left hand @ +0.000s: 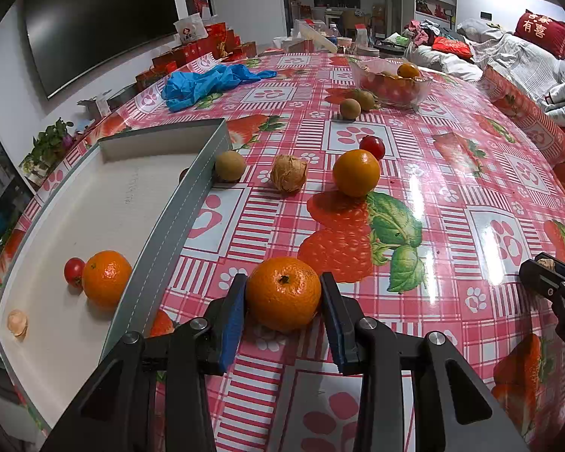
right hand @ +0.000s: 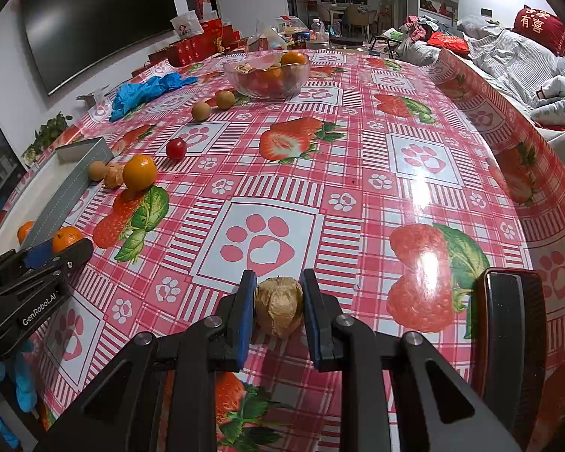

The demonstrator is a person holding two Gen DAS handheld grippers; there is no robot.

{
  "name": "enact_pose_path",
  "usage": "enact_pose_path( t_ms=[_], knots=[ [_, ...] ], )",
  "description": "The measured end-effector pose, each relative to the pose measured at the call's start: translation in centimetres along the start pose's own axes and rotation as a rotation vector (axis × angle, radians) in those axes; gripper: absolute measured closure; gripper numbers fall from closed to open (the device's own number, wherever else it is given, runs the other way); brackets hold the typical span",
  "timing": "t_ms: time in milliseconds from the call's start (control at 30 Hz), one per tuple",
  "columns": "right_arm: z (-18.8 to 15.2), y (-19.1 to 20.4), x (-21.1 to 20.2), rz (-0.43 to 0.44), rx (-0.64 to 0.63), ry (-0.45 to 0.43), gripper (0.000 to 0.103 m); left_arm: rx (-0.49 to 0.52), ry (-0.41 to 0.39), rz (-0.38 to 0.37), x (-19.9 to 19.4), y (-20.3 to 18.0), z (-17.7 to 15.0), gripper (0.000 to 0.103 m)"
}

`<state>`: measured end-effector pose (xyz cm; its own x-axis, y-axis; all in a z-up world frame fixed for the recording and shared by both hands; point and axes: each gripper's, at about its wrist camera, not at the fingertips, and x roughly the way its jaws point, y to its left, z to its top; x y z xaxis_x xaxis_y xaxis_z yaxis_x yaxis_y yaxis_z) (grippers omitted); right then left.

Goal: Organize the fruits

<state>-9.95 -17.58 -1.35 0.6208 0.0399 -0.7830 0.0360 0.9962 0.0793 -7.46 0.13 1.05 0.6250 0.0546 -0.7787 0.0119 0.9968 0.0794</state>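
Fruits are lying scattered over the bench [right hand: 358, 196], which is wearing a red checked cloth printed with strawberries and paw marks. The left hand-held gripper [left hand: 284, 293] is clenching a mandarin [left hand: 283, 293] at the near edge, both blue pads pressing on its sides, jaws only partly apart. The right hand-held gripper [right hand: 278, 307] is gripping a papery husked fruit [right hand: 279, 306] between its pads, jaws nearly together.

The left wrist view is showing the inside of the grey tray [left hand: 192, 203] on the left, where a second mandarin [left hand: 106, 278], a cherry tomato [left hand: 74, 270] touching it, and a pale husk piece [left hand: 17, 322] are lying. Just beyond the tray's right wall, a brown round fruit [left hand: 230, 165], another husked fruit [left hand: 288, 173], an orange [left hand: 356, 173] and a red tomato [left hand: 372, 147] are sitting in a loose row.

The right wrist view is showing the glass bowl [right hand: 266, 75] of fruit at the far side more fully, two brown fruits [right hand: 200, 111] near it, blue gloves [right hand: 143, 90] to its left, and a dark upright object [right hand: 508, 339] at the near right.
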Motion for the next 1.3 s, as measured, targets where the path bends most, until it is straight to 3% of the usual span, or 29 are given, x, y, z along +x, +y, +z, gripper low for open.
enact_pose_path(
  t_ms=[367,533,767,1300],
  knots=[
    [0.1,0.0,0.1,0.0,-0.004,0.009,0.077,-0.002,0.0,-0.003,0.0,0.0,0.0,0.064],
    [0.5,-0.9,0.0,0.042,0.038,0.05,0.077,-0.011,0.012,-0.012,0.0,0.2,0.0,0.064],
    [0.7,-1.1,-0.6,0.054,0.058,0.068,0.077,-0.032,0.052,-0.059,-0.2,0.9,0.1,0.064],
    [2.9,3.0,-1.5,0.108,-0.01,0.062,0.077,-0.064,-0.004,-0.133,-3.2,3.9,1.4,0.064]
  ],
)
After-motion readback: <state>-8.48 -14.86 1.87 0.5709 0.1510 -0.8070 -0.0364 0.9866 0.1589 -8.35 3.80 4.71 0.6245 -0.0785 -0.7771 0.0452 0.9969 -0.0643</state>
